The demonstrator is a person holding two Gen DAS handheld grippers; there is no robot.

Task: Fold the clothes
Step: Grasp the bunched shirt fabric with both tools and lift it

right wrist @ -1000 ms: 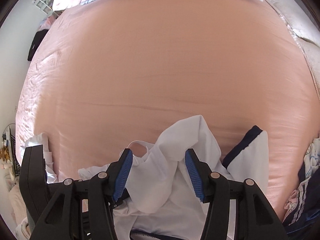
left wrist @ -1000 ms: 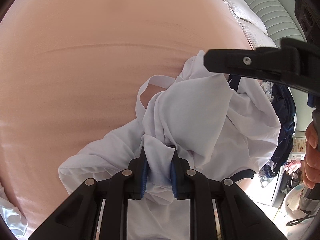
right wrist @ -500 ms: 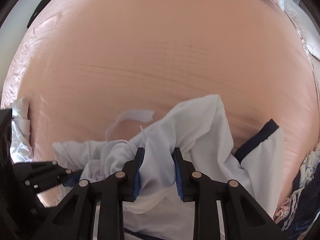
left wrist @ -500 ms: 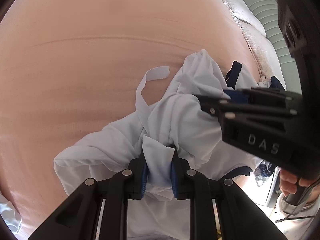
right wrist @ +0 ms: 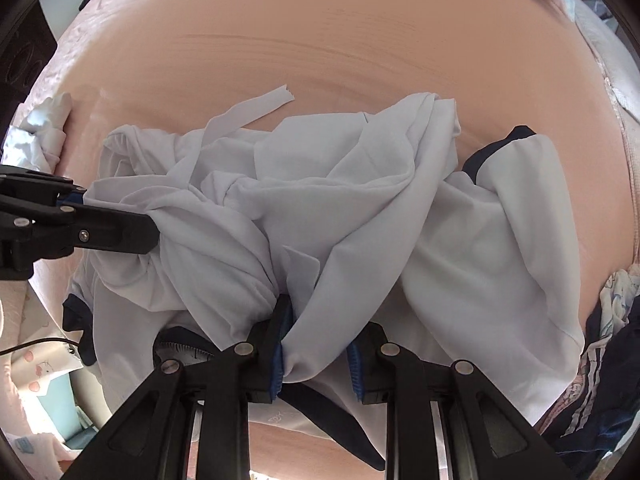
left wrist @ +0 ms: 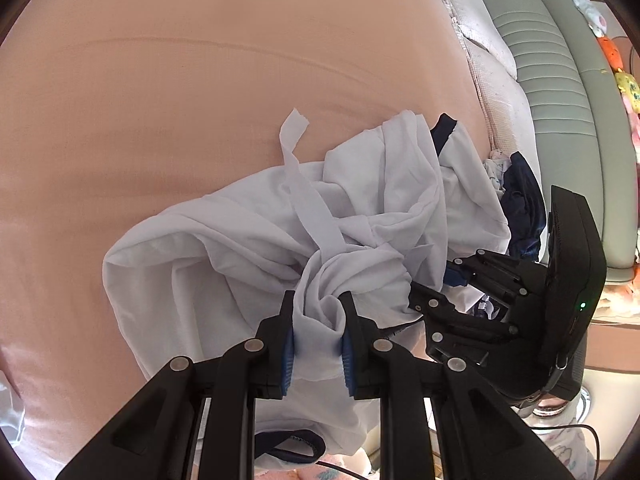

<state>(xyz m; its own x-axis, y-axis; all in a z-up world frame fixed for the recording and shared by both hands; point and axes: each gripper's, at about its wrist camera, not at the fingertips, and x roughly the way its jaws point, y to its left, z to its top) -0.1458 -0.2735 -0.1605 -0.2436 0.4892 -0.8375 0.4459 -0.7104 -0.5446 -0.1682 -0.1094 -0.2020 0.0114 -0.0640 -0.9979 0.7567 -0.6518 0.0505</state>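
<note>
Now both tools pinch the soft, floppy white shirt point(right wrist: 360, 208) over the bed point(left wrist: 160, 100): left tool point(left wrist: 318, 338) and right tool point(right wrist: 318, 354). Better to hold its edges.

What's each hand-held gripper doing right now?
Left hand-held gripper: closed on a bunched fold of the white garment.
Right hand-held gripper: closed on another fold of the same garment.

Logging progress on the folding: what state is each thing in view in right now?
White fabric garment with navy trim: crumpled, unfolded, bunched between both tools.
Left tool: shut on a gathered bunch of it.
Right tool: shut on another fold.
Loose white strip: trailing flat on the peach bedsheet.
Dark navy clothes: heaped aside.
</note>
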